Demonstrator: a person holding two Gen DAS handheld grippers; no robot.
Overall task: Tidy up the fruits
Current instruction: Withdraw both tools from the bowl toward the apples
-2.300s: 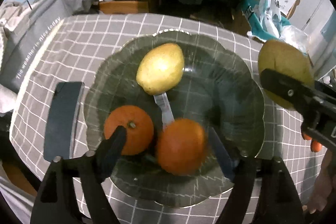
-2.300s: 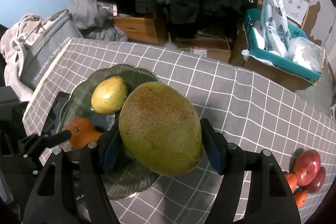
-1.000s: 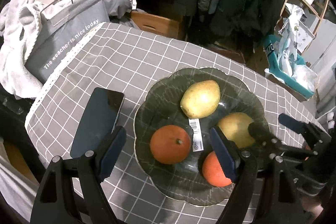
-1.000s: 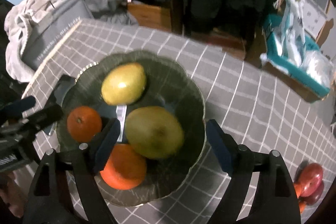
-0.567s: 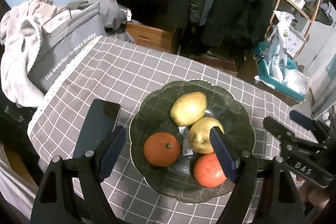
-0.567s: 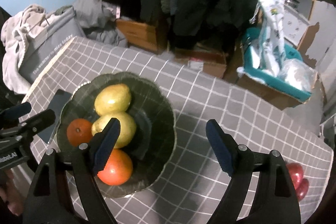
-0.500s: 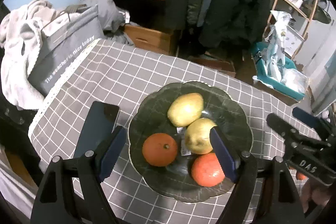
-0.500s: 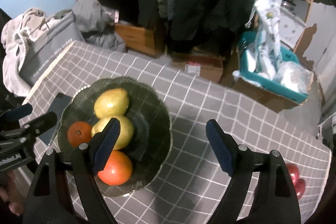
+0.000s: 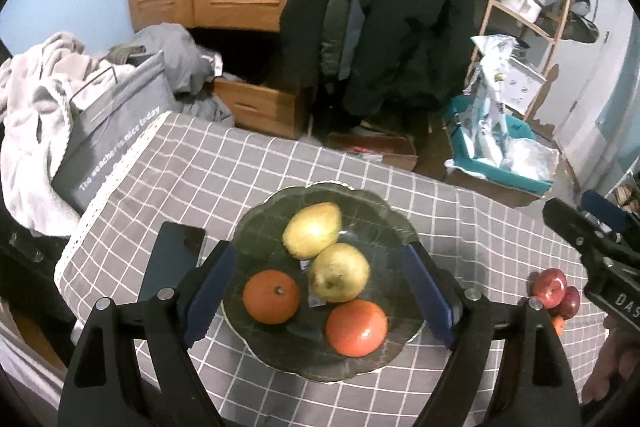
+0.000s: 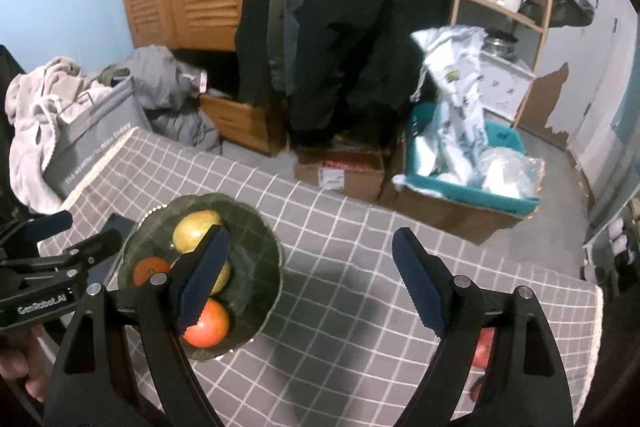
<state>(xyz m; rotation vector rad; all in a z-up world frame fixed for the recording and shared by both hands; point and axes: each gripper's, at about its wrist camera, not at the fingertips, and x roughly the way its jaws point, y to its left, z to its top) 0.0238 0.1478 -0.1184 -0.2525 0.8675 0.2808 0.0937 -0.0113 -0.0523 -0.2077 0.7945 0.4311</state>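
Note:
A dark green scalloped plate (image 9: 384, 223) on the checked tablecloth holds two yellow-green pears (image 9: 312, 229) (image 9: 340, 273) and two oranges (image 9: 271, 297) (image 9: 357, 322). My left gripper (image 9: 318, 251) hovers above the plate, its jaws opening with nothing between them. My right gripper (image 10: 310, 233) hangs open and empty over the cloth to the right of the plate (image 10: 264, 227); its left finger hides part of one pear (image 10: 222, 277). Red apples (image 9: 554, 285) lie at the table's right end, below the right gripper (image 9: 572, 203).
A dark phone (image 9: 172, 263) lies left of the plate. A grey bag (image 9: 108, 143) and laundry stand off the table's left edge. On the floor behind the table are cardboard boxes and a teal bin (image 10: 500, 143). A hand (image 10: 24, 367) holds the left gripper.
The right gripper let go of the large pear onto the plate, then rose and drew off to the right. The left gripper lifted away from the fruit, and the plate looks smaller.

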